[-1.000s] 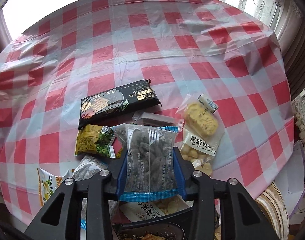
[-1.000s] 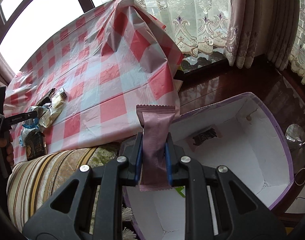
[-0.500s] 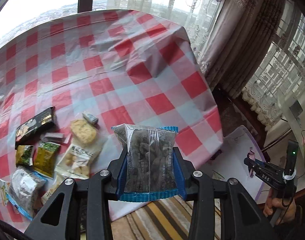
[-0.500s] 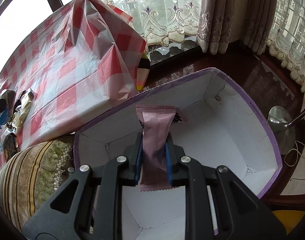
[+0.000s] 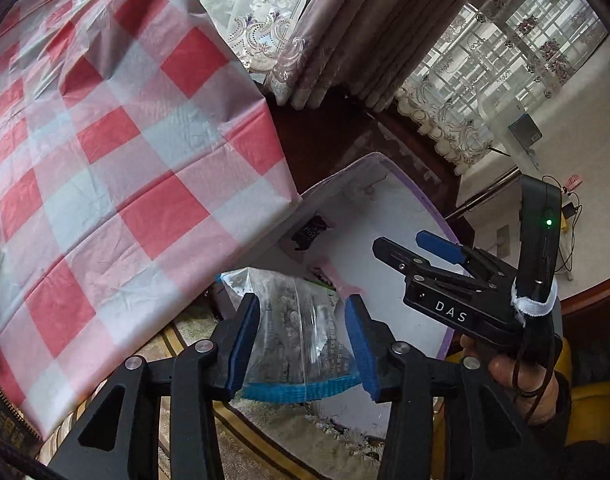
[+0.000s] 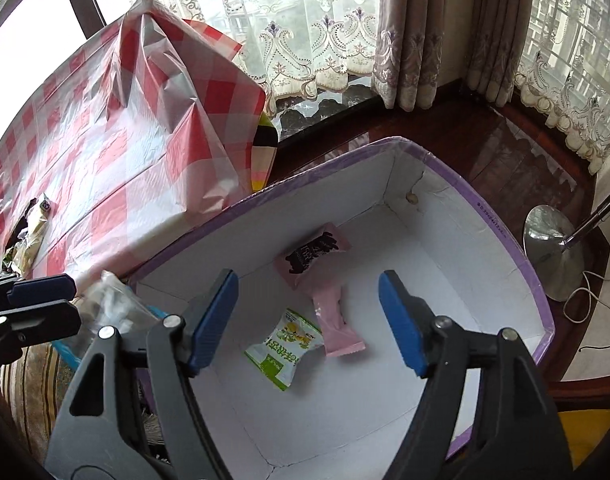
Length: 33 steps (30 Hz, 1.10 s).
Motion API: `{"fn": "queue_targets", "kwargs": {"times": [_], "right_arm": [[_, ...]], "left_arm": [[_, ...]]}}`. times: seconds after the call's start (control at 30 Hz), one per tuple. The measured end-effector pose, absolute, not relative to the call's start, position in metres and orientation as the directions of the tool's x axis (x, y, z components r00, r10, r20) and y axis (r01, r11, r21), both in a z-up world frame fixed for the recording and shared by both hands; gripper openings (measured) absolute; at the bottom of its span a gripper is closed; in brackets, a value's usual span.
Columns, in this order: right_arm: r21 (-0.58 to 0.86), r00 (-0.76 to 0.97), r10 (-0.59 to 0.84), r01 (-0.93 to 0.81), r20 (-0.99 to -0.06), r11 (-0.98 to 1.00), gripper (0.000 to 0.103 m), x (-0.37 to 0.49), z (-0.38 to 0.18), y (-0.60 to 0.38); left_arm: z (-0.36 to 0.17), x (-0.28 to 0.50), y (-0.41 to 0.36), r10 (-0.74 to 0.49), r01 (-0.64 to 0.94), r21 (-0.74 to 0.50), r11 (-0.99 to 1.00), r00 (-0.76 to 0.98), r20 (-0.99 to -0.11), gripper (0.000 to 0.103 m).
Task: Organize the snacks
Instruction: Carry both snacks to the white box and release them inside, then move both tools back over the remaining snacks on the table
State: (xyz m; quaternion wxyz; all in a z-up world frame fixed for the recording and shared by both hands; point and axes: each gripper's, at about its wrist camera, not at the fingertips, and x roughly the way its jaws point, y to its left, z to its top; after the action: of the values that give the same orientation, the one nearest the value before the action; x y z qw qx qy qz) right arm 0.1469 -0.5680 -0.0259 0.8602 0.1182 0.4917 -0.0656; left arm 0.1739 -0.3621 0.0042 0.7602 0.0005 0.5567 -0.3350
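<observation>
My left gripper [image 5: 303, 344] is shut on a clear snack bag with blue ends [image 5: 301, 332] and holds it over the near left rim of a white cardboard box with a purple rim [image 6: 505, 240]. My right gripper [image 6: 309, 320] is open and empty above the box. In the box lie a plain pink bar packet [image 6: 337, 320], a pink packet with black print [image 6: 313, 254] and a green and white packet [image 6: 285, 346]. The left gripper and its bag [image 6: 109, 308] show at the left edge of the right wrist view. The right gripper [image 5: 421, 246] shows in the left wrist view.
A table with a red and white checked cloth [image 5: 105, 140] stands left of the box, with several snack packets [image 6: 29, 236] on its far part. A striped cushion [image 6: 25, 384] lies below the table edge. Curtains [image 6: 417, 32] and a lamp base [image 6: 553, 248] stand behind the box.
My right gripper has opened and the pink bar packet has dropped into the box. My left gripper has swung right with the clear bag, from over the table to the box's rim.
</observation>
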Motion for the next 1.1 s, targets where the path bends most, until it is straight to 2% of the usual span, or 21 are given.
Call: {"fn": "queue_targets", "kwargs": {"times": [0.03,0.1,0.2,0.37,0.47,0.53,0.73,1.1], "right_arm": [[0.132,0.510,-0.003,0.228,-0.860,0.965,0.075,0.148,-0.024,-0.568],[0.112,0.513,-0.021,0.227,-0.858,0.967,0.076,0.149,-0.020,-0.566],[0.087,0.528,-0.049,0.229,-0.848,0.970,0.083,0.150,-0.012,-0.560],[0.068,0.553,-0.058,0.205,-0.831,0.977,0.086,0.153,0.005,-0.542],[0.044,0.565,-0.078,0.199,-0.821,0.979,0.089,0.158,0.014,-0.530],[0.050,0.575,-0.071,0.191,-0.815,0.980,0.090,0.161,0.018,-0.522],[0.017,0.605,-0.094,0.176,-0.790,0.984,0.090,0.169,0.035,-0.490],[0.173,0.607,0.119,0.030,-0.785,0.985,0.090,0.183,0.045,-0.424]], "left_arm": [[0.005,0.174,-0.362,-0.514,0.510,-0.377,0.773,0.155,-0.844,0.053],[0.009,0.174,-0.358,-0.517,0.502,-0.375,0.779,0.177,-0.838,0.071],[0.016,0.173,-0.353,-0.489,0.503,-0.323,0.802,0.240,-0.839,0.072],[0.026,0.174,-0.341,-0.382,0.448,-0.194,0.873,0.379,-0.843,0.072],[0.037,0.171,-0.325,-0.379,0.428,-0.161,0.889,0.493,-0.783,0.074],[0.046,0.171,-0.315,-0.370,0.414,-0.136,0.900,0.560,-0.741,0.081],[0.066,0.170,-0.278,-0.325,0.387,-0.046,0.921,0.699,-0.637,0.082],[0.071,0.158,-0.178,-0.259,0.242,-0.109,0.964,0.766,-0.589,0.082]]}}
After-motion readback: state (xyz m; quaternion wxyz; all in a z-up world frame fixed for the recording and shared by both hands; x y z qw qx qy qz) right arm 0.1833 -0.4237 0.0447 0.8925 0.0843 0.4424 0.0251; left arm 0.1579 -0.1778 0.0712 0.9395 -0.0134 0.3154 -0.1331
